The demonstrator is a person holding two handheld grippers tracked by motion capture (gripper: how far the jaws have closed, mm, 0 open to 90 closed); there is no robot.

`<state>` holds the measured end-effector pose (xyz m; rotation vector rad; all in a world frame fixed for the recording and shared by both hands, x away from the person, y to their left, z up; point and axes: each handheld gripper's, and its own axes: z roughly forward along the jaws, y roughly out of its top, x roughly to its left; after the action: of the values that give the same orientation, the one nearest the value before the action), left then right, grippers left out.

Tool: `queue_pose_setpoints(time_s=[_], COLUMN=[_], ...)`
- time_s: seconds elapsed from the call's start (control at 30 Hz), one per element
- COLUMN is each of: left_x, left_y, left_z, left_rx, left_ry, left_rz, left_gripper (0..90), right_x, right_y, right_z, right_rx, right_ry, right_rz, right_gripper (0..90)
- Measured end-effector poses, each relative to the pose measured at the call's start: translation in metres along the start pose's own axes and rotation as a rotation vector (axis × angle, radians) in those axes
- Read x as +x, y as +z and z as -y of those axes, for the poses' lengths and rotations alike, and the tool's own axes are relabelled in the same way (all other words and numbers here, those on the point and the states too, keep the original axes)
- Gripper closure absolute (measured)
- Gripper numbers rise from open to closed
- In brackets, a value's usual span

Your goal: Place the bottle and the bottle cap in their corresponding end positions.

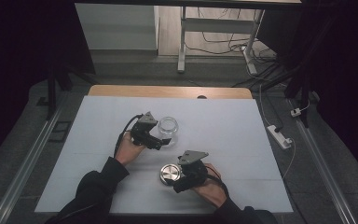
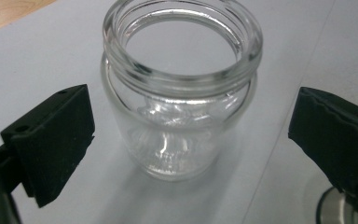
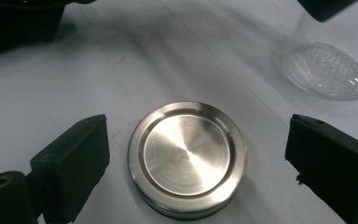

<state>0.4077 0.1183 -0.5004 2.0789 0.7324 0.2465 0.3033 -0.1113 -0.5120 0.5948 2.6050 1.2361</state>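
My right tool (image 3: pixel 193 154) hangs spread around the steel lid (image 3: pixel 187 159) lying flat on the counter (image 1: pixel 242 126), pads clear. My left tool (image 2: pixel 186 140), also spread, flanks the upright open jar (image 2: pixel 179 88), standing just beyond the lid.

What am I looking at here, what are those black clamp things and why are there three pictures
A person sits at a table covered in white, holding a hand-worked clamp in each hand. The high view looks down from above; the other two come from cameras riding on each clamp, looking along its black jaws. The left gripper stands open around a clear glass jar with no lid, its pads clear of the glass. The right gripper stands open around a round metal lid lying flat. Nothing is held.
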Motion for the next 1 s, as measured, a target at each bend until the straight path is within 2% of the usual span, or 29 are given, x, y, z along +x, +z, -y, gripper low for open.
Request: queue_pose_setpoints(time_s=[0.2,0.33,0.53,0.63,0.8,1.0], left_x=[-0.004,-0.008,-0.012,-0.015,-0.017,-0.021], left_y=[-0.008,-0.013,-0.025,-0.031,-0.040,-0.050], left_z=[0.002,0.004,0.007,0.008,0.012,0.019], left_rx=[-0.014,-0.018,-0.048,-0.053,-0.064,-0.070], left_ry=[-0.001,0.006,-0.009,-0.005,-0.021,-0.039], left_rz=[0.030,0.036,0.047,0.043,0.076,0.102], left_gripper=[0.0,0.0,0.0,0.0,0.0,0.0], right_x=[-0.003,-0.002,-0.002,-0.003,-0.005,-0.007], right_y=[-0.003,-0.005,-0.009,-0.013,-0.018,-0.023], right_z=[0.000,-0.001,-0.002,-0.003,-0.003,-0.004], right_rx=[-0.001,-0.002,-0.005,-0.013,-0.029,-0.033], right_ry=[0.028,0.027,0.020,0.020,0.030,0.013], right_rz=[-0.017,-0.024,-0.029,-0.026,-0.023,-0.005], right_gripper=[4.3,3.1,1.4,0.3,0.0,0.0])
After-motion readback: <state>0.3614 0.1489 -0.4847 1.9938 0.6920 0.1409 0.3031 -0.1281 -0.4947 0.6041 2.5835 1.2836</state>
